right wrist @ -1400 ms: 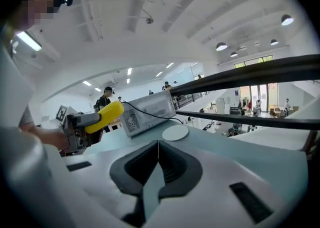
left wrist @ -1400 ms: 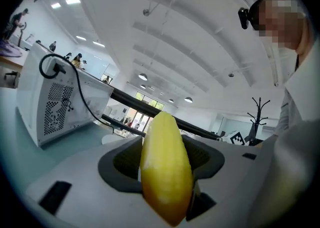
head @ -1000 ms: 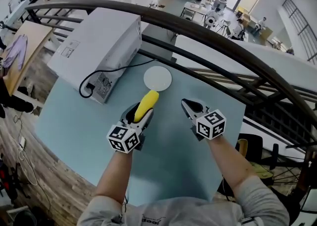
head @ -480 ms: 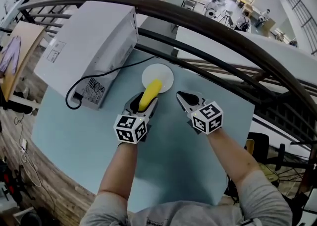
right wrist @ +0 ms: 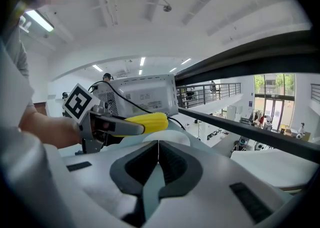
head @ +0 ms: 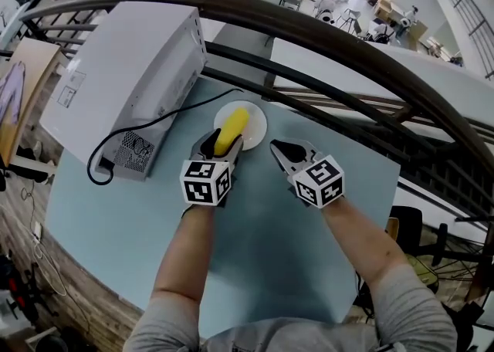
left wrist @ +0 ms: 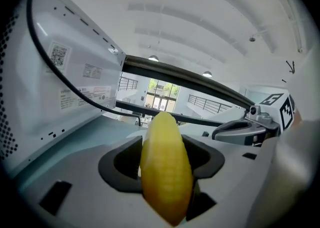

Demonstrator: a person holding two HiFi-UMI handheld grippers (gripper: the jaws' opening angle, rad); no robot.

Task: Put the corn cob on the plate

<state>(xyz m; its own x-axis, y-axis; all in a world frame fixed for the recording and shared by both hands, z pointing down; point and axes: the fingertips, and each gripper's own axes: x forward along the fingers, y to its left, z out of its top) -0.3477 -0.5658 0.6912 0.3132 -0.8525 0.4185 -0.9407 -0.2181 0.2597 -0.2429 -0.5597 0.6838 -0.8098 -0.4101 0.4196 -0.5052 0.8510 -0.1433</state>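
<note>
The yellow corn cob (head: 231,130) sticks forward out of my left gripper (head: 218,144), whose jaws are shut on it. Its free end hangs over the small white round plate (head: 253,120) at the far side of the pale blue table (head: 262,250). In the left gripper view the corn cob (left wrist: 165,164) fills the middle between the dark pads. My right gripper (head: 283,153) hovers beside the plate to its right, tips together and empty. The right gripper view shows its pads (right wrist: 170,162) meeting, with the corn cob (right wrist: 145,121) and the plate (right wrist: 172,138) ahead on the left.
A large white box-shaped machine (head: 123,76) with a black cable (head: 147,120) stands on the table's left, close to the plate. A dark curved railing (head: 324,38) runs just behind the table's far edge. Bare tabletop lies toward me and to the right.
Both grippers have moved forward toward the far edge. The corn cob's end, short of the plate a second ago, now lies over it. The right gripper has come alongside the plate.
</note>
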